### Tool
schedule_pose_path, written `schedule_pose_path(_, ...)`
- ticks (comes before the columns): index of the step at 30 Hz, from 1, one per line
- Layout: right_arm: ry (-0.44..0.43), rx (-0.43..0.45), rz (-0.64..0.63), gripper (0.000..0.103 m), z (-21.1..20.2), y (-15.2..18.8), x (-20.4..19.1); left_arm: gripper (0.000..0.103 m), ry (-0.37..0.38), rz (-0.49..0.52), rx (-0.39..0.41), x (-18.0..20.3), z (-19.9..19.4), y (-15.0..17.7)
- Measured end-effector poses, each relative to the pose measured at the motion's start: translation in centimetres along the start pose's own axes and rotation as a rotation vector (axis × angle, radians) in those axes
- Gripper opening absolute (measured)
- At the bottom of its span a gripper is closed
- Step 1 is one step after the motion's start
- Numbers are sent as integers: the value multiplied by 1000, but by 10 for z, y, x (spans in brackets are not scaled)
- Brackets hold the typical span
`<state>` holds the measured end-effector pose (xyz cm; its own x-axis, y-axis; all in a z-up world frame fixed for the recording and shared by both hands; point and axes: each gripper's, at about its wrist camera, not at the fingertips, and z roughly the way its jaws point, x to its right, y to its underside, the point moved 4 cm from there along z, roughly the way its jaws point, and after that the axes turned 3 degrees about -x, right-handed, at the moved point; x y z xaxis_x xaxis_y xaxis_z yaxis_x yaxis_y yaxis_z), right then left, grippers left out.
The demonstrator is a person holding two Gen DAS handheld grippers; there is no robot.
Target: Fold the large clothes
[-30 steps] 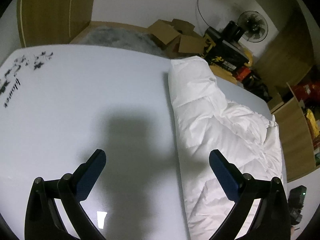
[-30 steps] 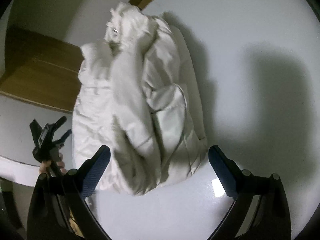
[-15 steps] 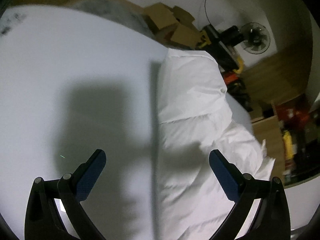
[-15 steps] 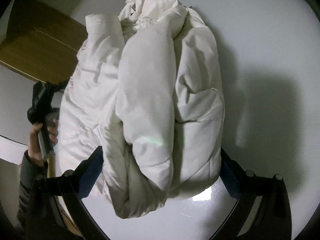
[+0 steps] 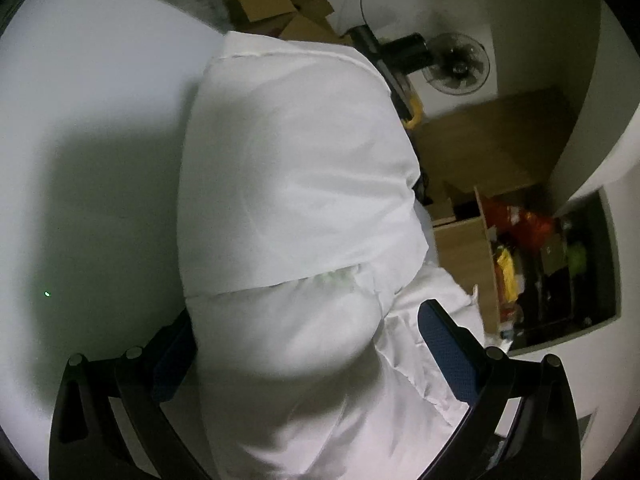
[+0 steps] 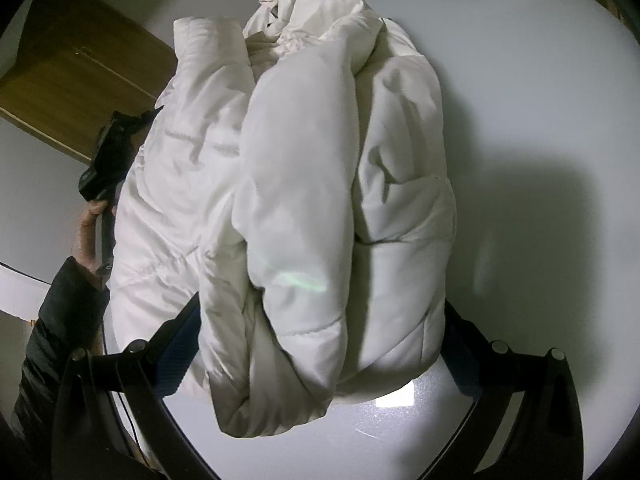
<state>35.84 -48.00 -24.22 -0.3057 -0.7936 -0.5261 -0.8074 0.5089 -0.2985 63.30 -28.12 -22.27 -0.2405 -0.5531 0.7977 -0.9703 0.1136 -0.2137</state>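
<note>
Both of my hand-held grippers have their fingers spread wide on either side of a puffy white jacket, with nothing pinched between the pads. From my left wrist camera, the left gripper (image 5: 308, 356) has its jaws apart around the near end of the white jacket (image 5: 296, 184), which fills the middle of the view as a long, quilted, folded bundle. One blue pad is half hidden behind the jacket's left edge, and the other blue pad (image 5: 444, 356) lies against the crumpled fabric on the right. The jacket rests on a pale table (image 5: 88, 152), with a soft shadow on the bare surface to its left. Beyond the table I see cardboard boxes (image 5: 276, 4), a dark fan (image 5: 458, 64) and wooden shelving (image 5: 468, 252) with colourful clutter. From my right wrist camera, the right gripper (image 6: 320, 356) also stands with jaws apart, straddling the jacket's (image 6: 296, 184) rolled near end, where thick layers are stacked over each other. The same table (image 6: 540, 100) shows bare to the right. At the left edge, the person's hand (image 6: 90, 236), in a dark sleeve (image 6: 60, 320), holds the other gripper's black handle beside the jacket.
</note>
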Motion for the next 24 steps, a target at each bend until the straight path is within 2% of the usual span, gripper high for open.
schedule_pose_path(3,11,6,-1,100,-4,0,5,99,-9,-17,-17,3,2,0)
schedule_pose_path(5,6,9,10,90,-5,2,6,79,-74,0,-31,3,4,2)
schedule_pose_path(7,-25,6,37,73,-8,2,10,58,-135,60,-30,11,4,6)
schedule_pose_path(10,-53,24,44,56,-13,6,8,41,-209,188,-5,36,0,17)
schedule_pose_path(12,-42,45,29,49,-17,9,4,35,-227,198,18,45,-6,21)
schedule_pose_path(16,-52,74,6,37,-31,15,-12,30,-274,266,62,66,-29,27)
schedule_pose_path(20,-89,76,-73,35,-42,27,-49,30,-298,284,96,79,-67,27)
schedule_pose_path(24,-123,93,-145,35,-53,41,-88,30,-329,305,146,86,-124,37)
